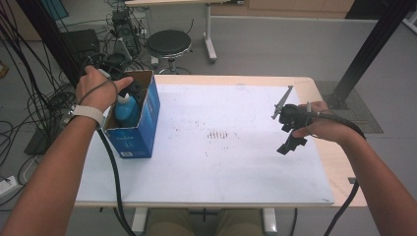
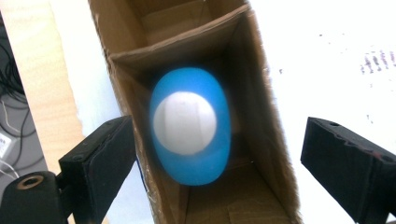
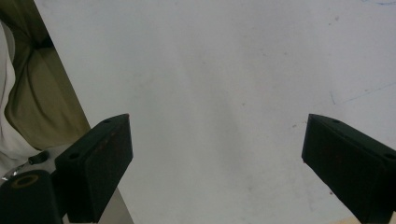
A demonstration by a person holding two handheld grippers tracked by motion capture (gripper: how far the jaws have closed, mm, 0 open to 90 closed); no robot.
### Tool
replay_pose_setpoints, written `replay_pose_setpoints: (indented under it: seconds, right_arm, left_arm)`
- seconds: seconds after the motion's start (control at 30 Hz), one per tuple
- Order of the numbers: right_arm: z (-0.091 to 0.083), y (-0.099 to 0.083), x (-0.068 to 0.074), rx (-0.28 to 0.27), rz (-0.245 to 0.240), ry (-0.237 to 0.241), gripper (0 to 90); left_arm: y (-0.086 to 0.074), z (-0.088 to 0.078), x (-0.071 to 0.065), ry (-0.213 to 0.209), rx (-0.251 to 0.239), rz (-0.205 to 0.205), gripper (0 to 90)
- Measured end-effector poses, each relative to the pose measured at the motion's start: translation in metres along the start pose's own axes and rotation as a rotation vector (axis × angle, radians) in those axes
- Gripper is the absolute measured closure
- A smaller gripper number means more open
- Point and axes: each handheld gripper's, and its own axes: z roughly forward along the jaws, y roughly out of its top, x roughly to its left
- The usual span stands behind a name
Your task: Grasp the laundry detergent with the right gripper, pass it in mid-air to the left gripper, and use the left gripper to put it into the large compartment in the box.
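I see the blue bottle [image 2: 190, 126] with its white cap standing upright inside the cardboard box [image 1: 147, 118] at the counter's [image 1: 236, 162] left side. My left gripper [image 2: 219, 154] hangs above it, fingers spread wide, nothing gripped. My right gripper [image 3: 217, 158] hovers over bare counter, fingers open too.

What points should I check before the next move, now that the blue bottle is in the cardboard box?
1. Blue bottle stands inside the cardboard box, white cap up: ok.
2. Left gripper has let go: ok, its jaws stand wide apart above the box and do not touch the bottle.
3. Box upright at the left edge of the table: ok.
4. Bottle rests on the box floor: cannot tell, the bottom is hidden and the bottle is blurred.
5. Right gripper free: ok, jaws open with nothing between them, over the bare white sheet.
6. Cable of the left gripper away from the box: cannot tell.
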Motion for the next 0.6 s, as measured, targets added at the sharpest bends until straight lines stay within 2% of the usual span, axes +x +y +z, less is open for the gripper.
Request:
replay_pose_setpoints:
  seconds: [0.13, 0.27, 0.37, 0.5, 0.6]
  right_arm:
    - [-0.003, -0.002, 0.0, -0.004, 0.008, -0.005, 8.7]
    - [-0.006, -0.004, 0.0, -0.002, 0.01, -0.008, 8.7]
    - [-0.008, -0.006, 0.0, -0.002, 0.016, -0.011, 8.7]
    - [-0.011, -0.007, 0.0, 0.002, 0.022, -0.016, 8.7]
    - [-0.013, -0.008, 0.0, -0.002, 0.026, -0.018, 8.7]
  left_arm:
    - [0.003, -0.009, -0.004, 0.022, 0.01, 0.024, 8.9]
    - [0.005, -0.02, -0.009, 0.01, 0.0, 0.057, 8.1]
    - [0.007, -0.032, -0.015, 0.004, -0.032, 0.105, 7.9]
    - [0.009, -0.047, -0.027, -0.05, -0.066, 0.18, 7.9]
    - [0.012, -0.059, -0.038, -0.059, -0.084, 0.245, 8.0]
